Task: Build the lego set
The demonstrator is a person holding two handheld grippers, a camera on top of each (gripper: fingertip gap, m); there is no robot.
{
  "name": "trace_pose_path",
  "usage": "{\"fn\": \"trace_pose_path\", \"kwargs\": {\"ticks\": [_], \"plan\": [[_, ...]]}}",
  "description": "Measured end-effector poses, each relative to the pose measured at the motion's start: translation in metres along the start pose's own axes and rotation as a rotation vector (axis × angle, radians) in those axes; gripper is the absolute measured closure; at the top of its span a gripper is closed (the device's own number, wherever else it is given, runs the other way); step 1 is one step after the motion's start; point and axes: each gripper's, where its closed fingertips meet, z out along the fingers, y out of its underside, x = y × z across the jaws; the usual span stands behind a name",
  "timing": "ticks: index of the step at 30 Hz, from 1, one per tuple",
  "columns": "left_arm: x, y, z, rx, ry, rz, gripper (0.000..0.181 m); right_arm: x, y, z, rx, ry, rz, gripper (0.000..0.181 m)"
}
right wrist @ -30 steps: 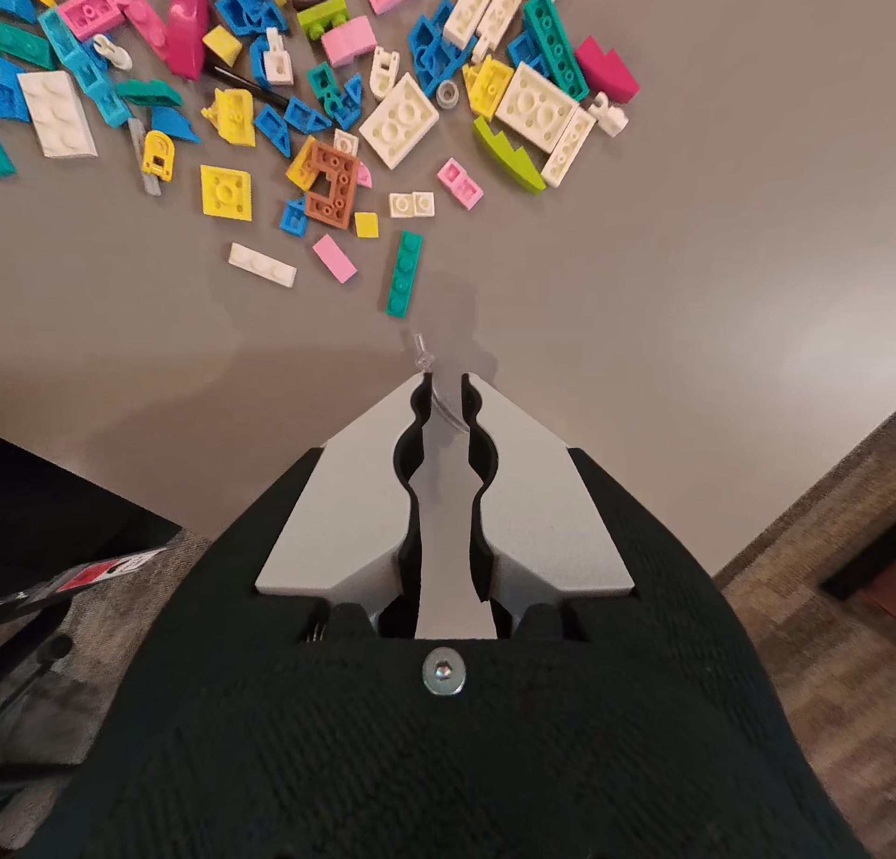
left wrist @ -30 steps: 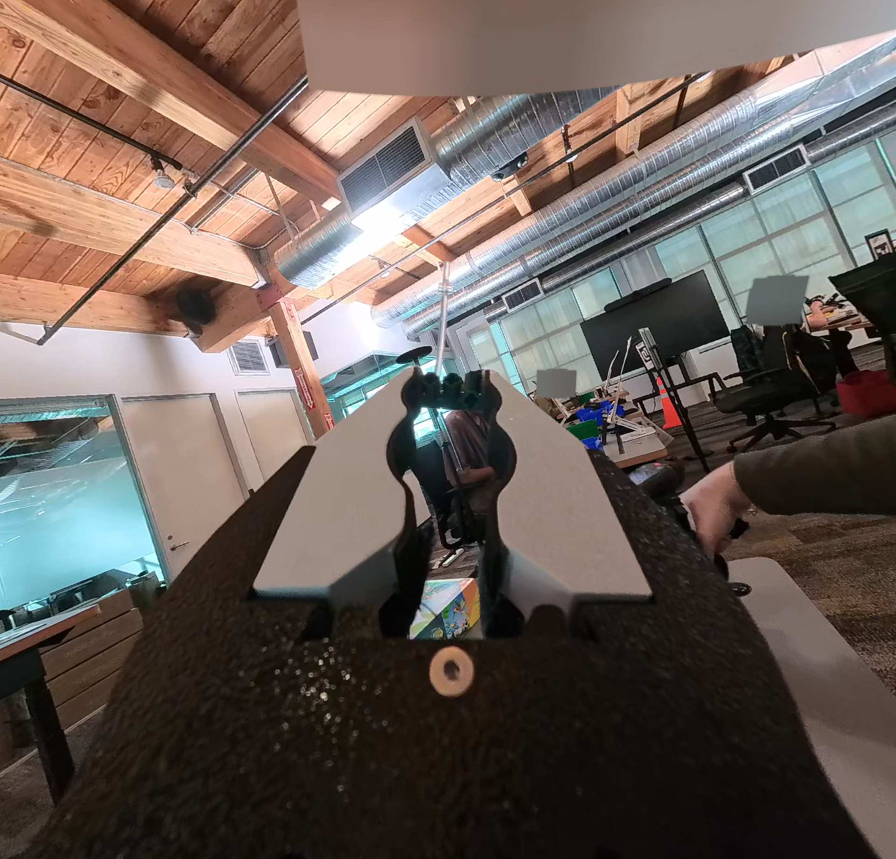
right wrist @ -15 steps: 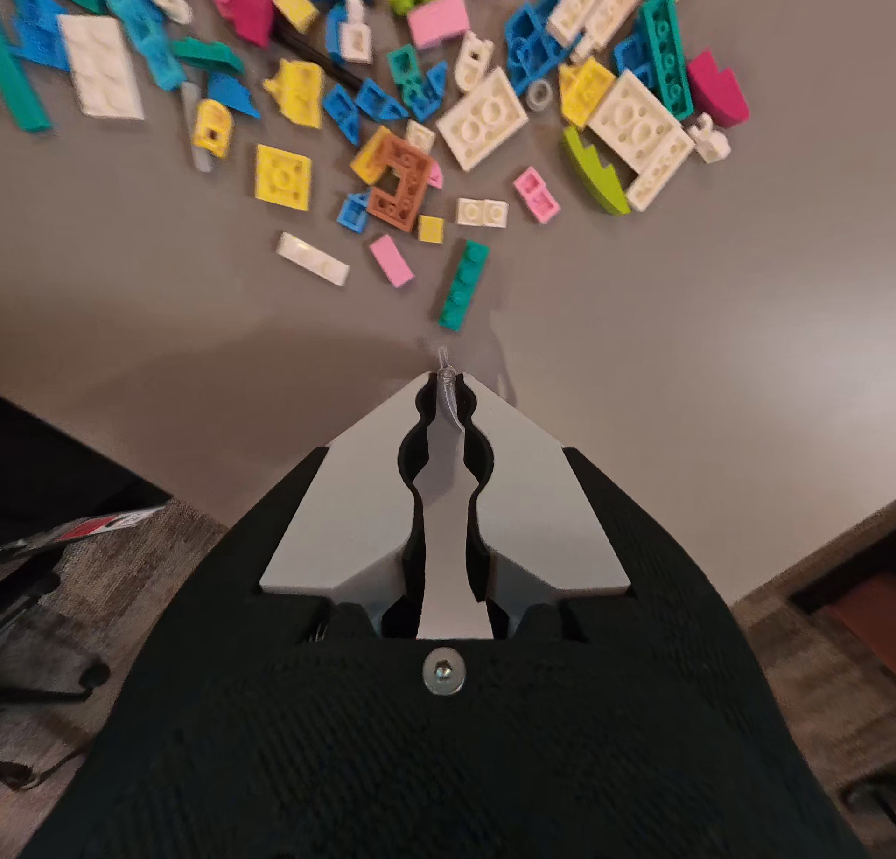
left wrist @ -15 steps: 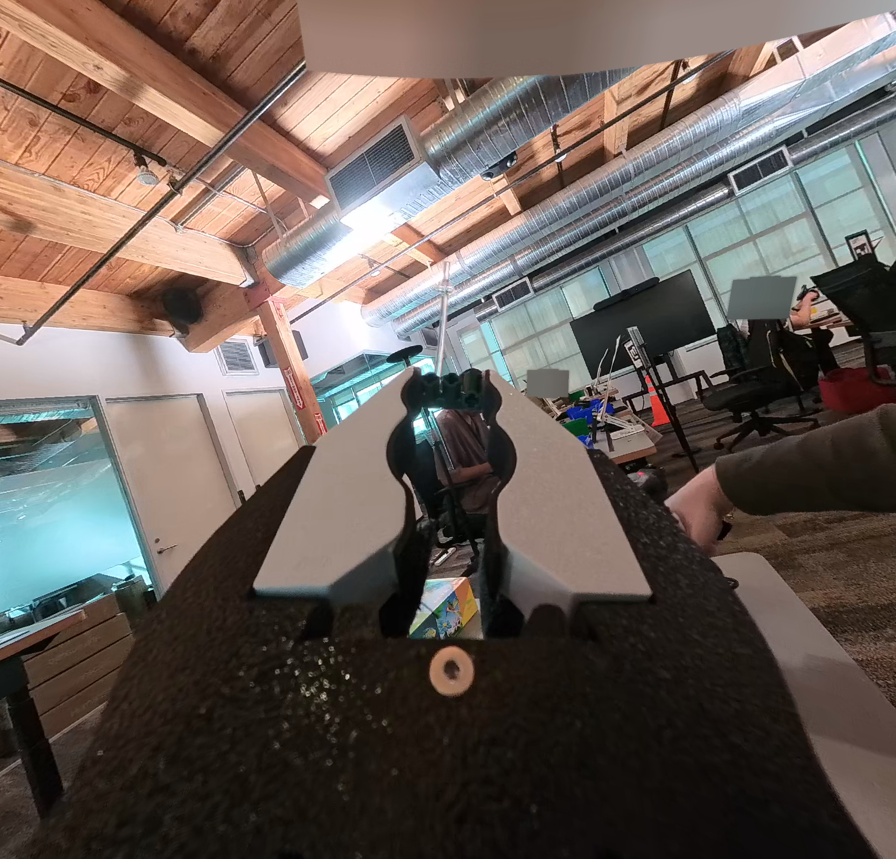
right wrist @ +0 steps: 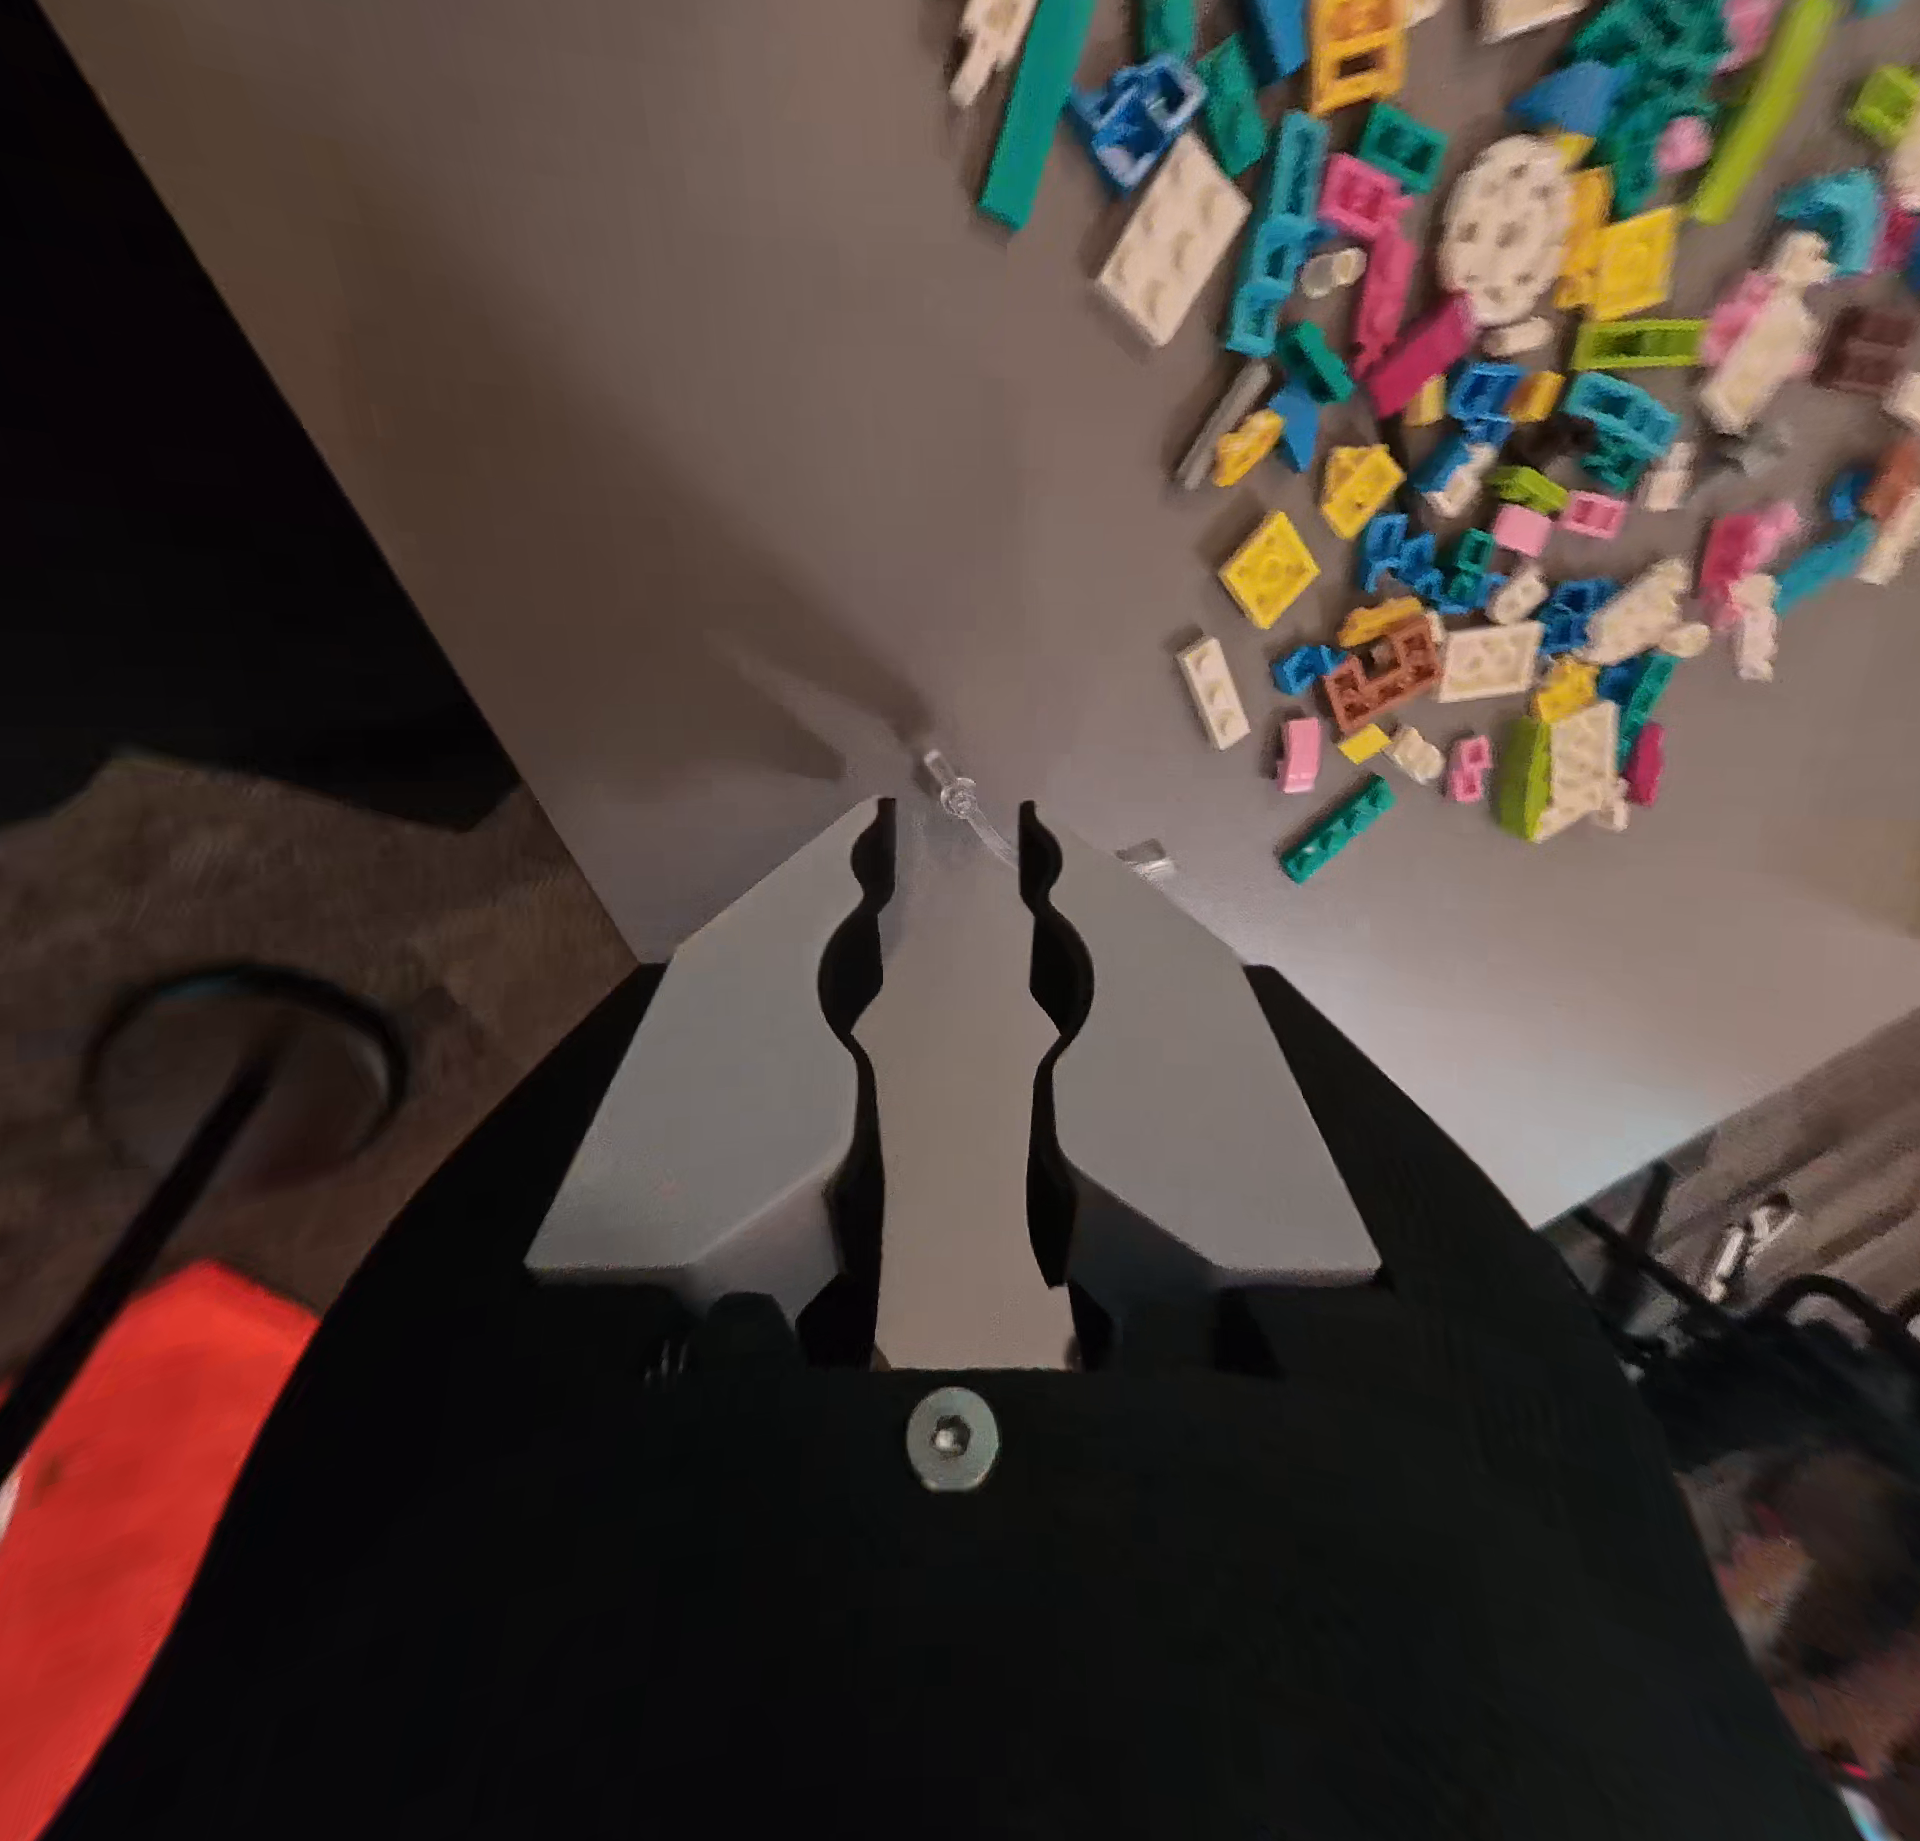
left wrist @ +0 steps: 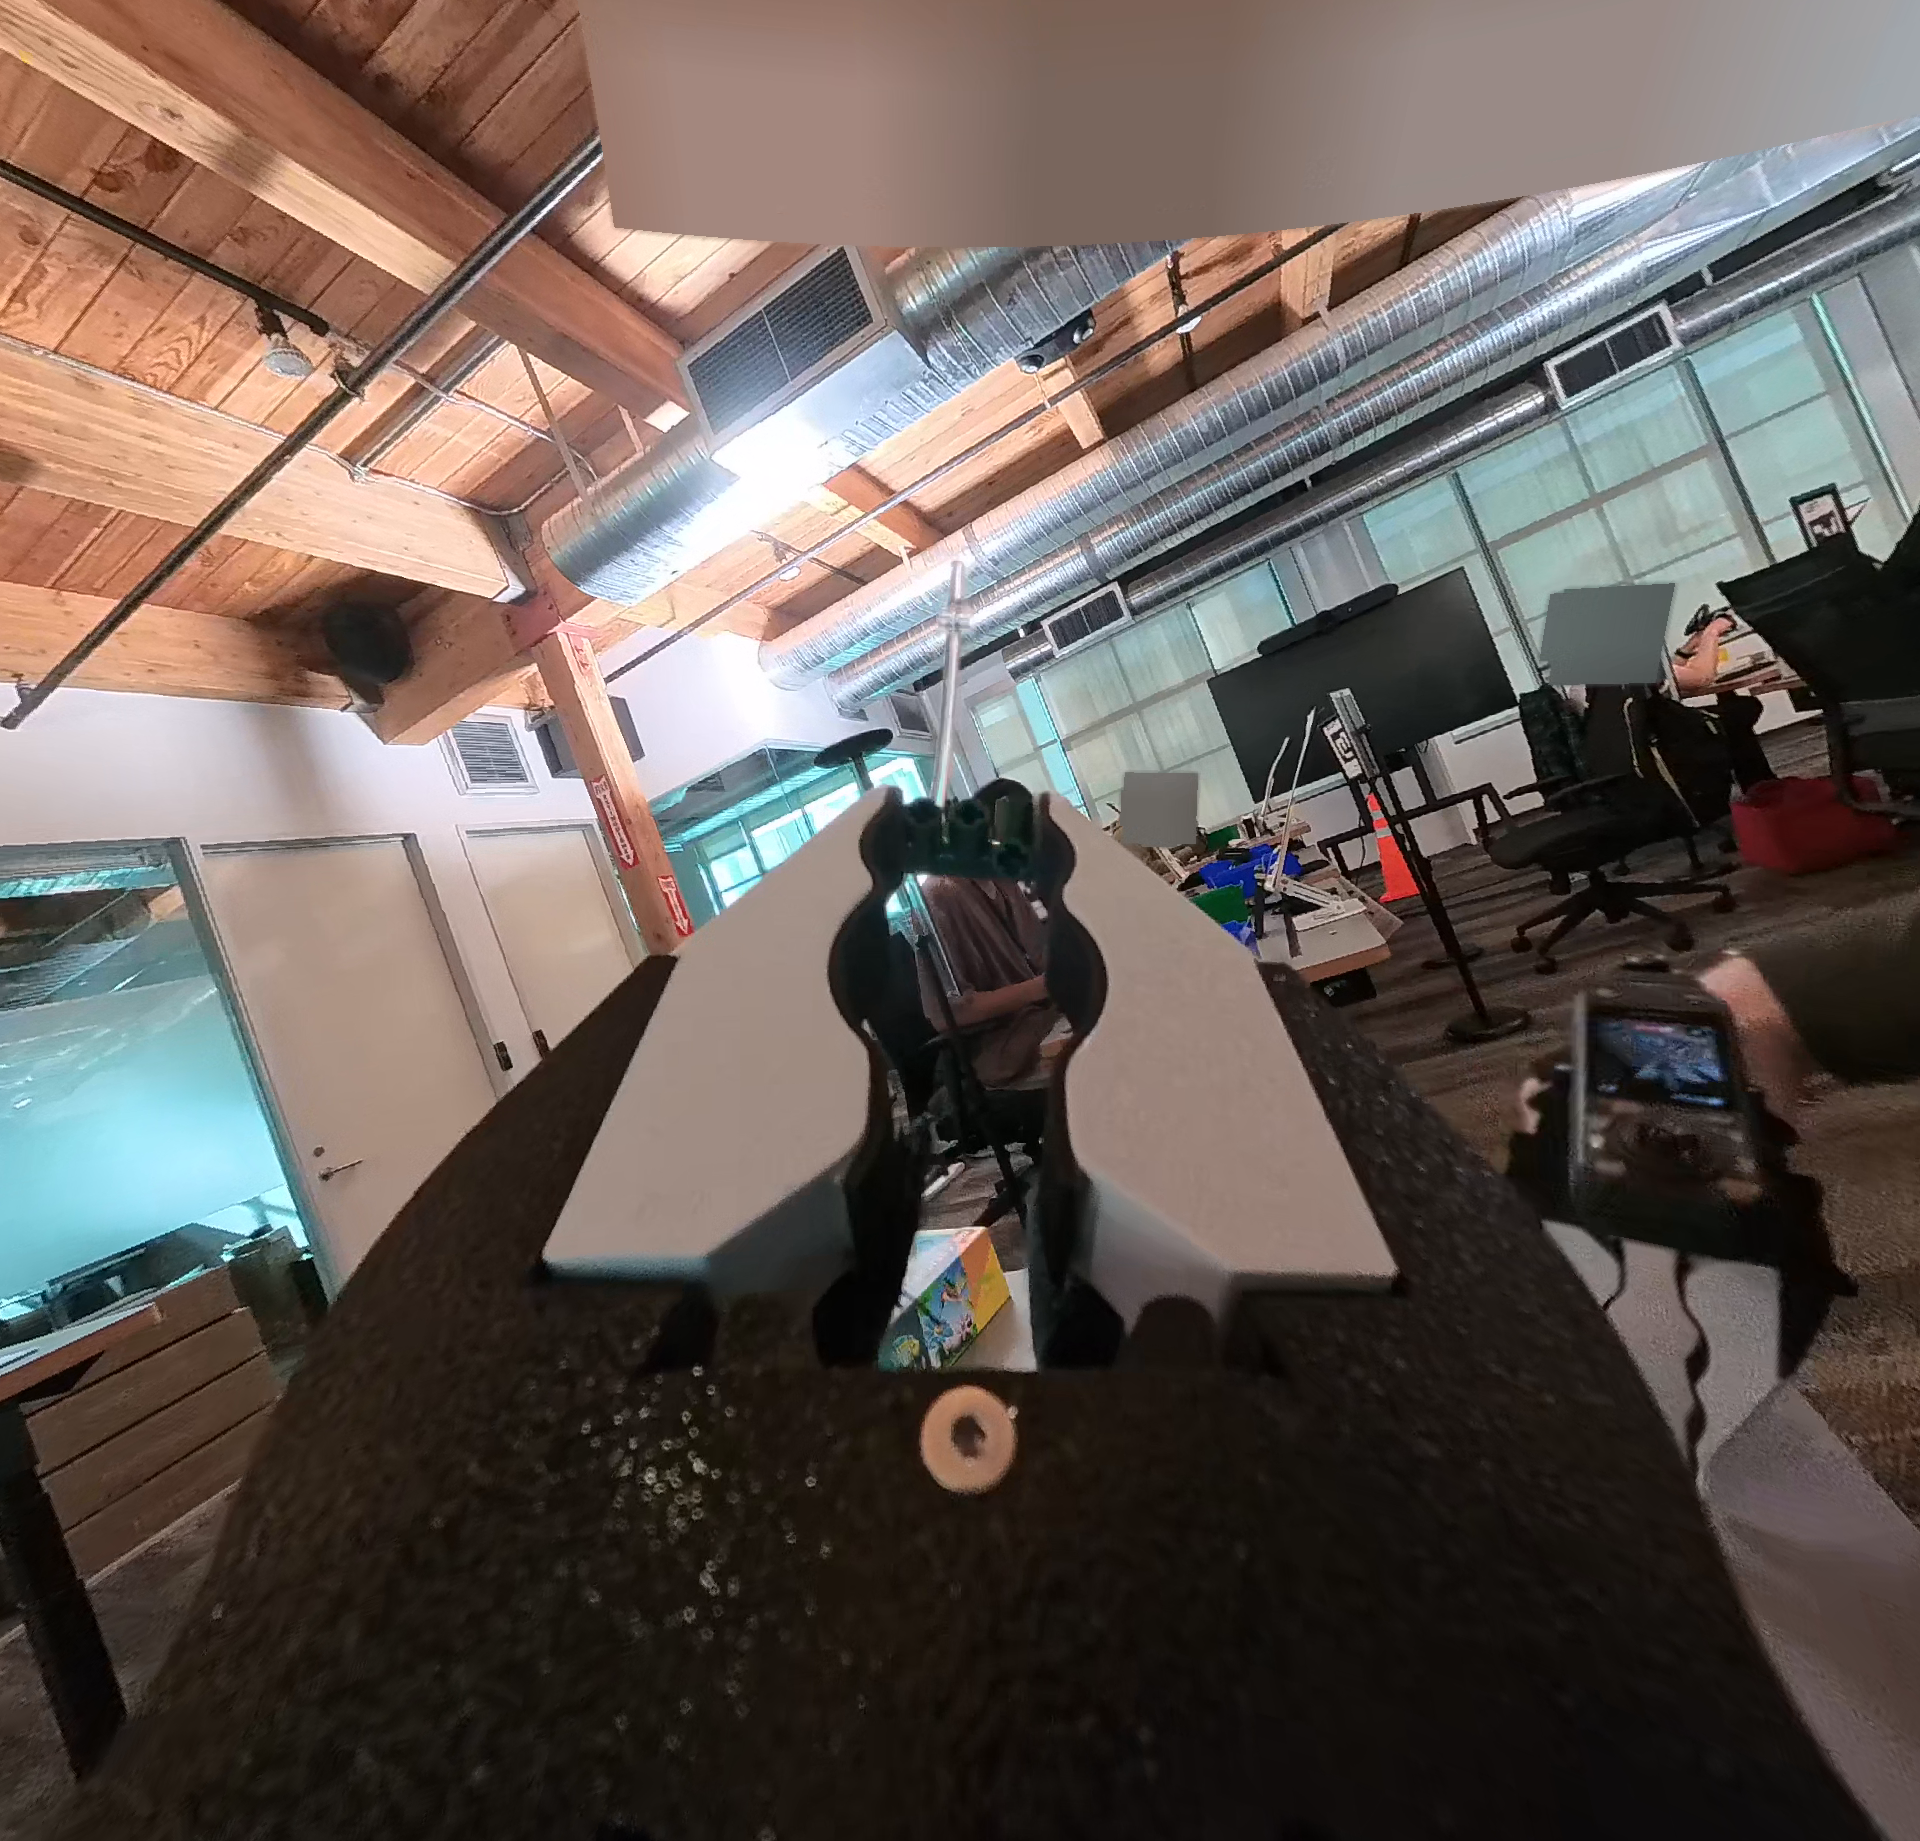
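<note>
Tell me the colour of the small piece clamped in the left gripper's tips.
Dark green, nearly black, piece with a thin clear rod; left wrist view.

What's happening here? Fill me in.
A person is building a lego set with a gripper in each hand. The left gripper is raised toward the ceiling, shut on a dark piece with a clear rod sticking up from it. The right gripper hangs open over the table, with a second clear rod lying between its tips. Loose bricks are scattered off to the right.
</note>
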Motion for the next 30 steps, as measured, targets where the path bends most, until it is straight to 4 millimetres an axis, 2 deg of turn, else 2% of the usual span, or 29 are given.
{"fn": "trace_pose_path", "kwargs": {"ticks": [3, 4, 6, 8, 10, 13, 15, 18, 22, 26, 30], "plan": [[-0.002, -0.001, 0.0, 0.007, -0.009, -0.011, 0.159, -0.002, 0.001, -0.005, 0.095, 0.095, 0.14, 0.159], [-0.002, 0.0, 0.0, 0.006, -0.007, -0.015, 0.16, 0.0, 0.001, -0.006, 0.121, 0.116, 0.257, 0.159], [0.0, 0.001, 0.001, 0.002, -0.001, -0.019, 0.16, 0.01, 0.004, -0.004, 0.18, 0.172, 0.639, 0.159], [0.002, 0.003, 0.001, -0.003, 0.003, -0.015, 0.159, 0.022, 0.002, -0.009, 0.309, 0.255, 0.947, 0.159], [0.002, 0.002, 0.001, -0.004, 0.005, -0.007, 0.159, 0.027, 0.0, -0.015, 0.402, 0.36, 1.082, 0.157], [0.002, 0.001, 0.001, -0.002, 0.005, -0.007, 0.159, 0.019, -0.001, -0.007, 0.355, 0.467, 1.058, 0.148], [0.002, 0.002, 0.001, -0.003, 0.007, -0.013, 0.16, 0.012, 0.0, 0.002, 0.291, 0.479, 1.028, 0.143], [0.004, 0.004, 0.002, -0.006, 0.013, -0.013, 0.16, 0.011, 0.015, 0.002, 0.209, 0.551, 0.999, 0.146], [0.005, 0.003, 0.002, -0.005, 0.017, -0.01, 0.16, 0.009, 0.027, 0.0, 0.231, 0.554, 1.098, 0.149], [0.005, 0.003, 0.002, -0.005, 0.017, -0.013, 0.159, 0.007, 0.028, 0.002, 0.301, 0.525, 1.213, 0.148], [0.006, 0.003, 0.003, -0.006, 0.022, -0.011, 0.159, 0.008, 0.025, 0.004, 0.33, 0.521, 1.246, 0.154]]}}
